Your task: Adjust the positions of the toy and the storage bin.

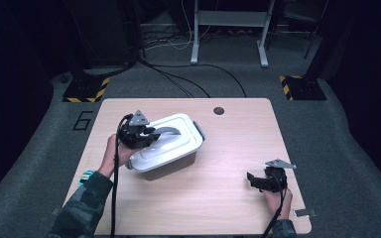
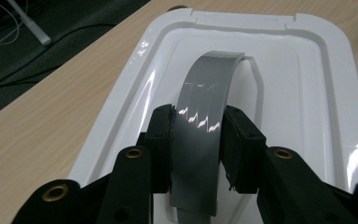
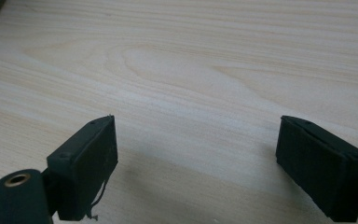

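A white lidded plastic box [image 1: 171, 144] sits on the left half of the wooden table, its lid [image 2: 307, 88] glossy and ridged. A grey carry handle [image 2: 203, 116] arches over the lid. My left gripper [image 1: 140, 134] is shut on that handle [image 1: 167, 131], its two black pads pressing either side of the grey strap in the left gripper view. My right gripper [image 1: 259, 179] rests low over the table near the front right, away from the box. Its jaws stand wide open over bare wood, with nothing between the pads [image 3: 91, 161].
The light wooden table [image 1: 228, 139] has a round cable hole [image 1: 219, 110] at the back. A metal tab [image 1: 305, 213] lies by the front right corner. Grey carpet with cables, desk legs and hazard-striped bases lies beyond the far edge.
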{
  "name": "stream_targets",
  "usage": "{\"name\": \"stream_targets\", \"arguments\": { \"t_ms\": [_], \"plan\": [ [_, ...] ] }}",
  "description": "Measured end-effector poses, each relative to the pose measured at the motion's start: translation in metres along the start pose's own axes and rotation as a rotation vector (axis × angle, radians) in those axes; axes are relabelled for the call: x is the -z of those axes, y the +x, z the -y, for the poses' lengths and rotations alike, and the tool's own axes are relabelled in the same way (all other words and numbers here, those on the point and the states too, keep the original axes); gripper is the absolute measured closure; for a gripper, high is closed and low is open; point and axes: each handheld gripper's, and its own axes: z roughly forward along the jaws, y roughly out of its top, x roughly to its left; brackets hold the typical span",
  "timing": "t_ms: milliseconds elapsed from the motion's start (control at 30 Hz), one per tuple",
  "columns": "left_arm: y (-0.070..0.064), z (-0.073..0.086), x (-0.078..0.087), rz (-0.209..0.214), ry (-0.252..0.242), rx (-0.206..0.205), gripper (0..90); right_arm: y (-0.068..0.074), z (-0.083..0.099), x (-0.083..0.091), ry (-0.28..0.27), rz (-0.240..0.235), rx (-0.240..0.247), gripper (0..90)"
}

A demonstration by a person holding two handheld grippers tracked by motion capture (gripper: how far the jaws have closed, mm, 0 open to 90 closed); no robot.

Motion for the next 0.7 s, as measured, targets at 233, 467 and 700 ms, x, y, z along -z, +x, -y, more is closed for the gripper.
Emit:
{"name": "stream_targets", "arguments": {
  "t_ms": [233,467,700],
  "plan": [
    [-0.019,0.008,0.013,-0.059,0.013,0.014,67.2,0.001,0.000,0.000,0.000,0.005,0.004,12.4],
    [-0.034,0.018,0.028,-0.093,0.019,0.064,67.2,0.001,0.000,0.000,-0.001,0.001,0.003,12.4],
    [-0.041,0.025,0.038,-0.082,0.017,0.081,66.4,0.000,0.001,0.001,-0.011,0.001,-0.002,12.4]
  ]
}}
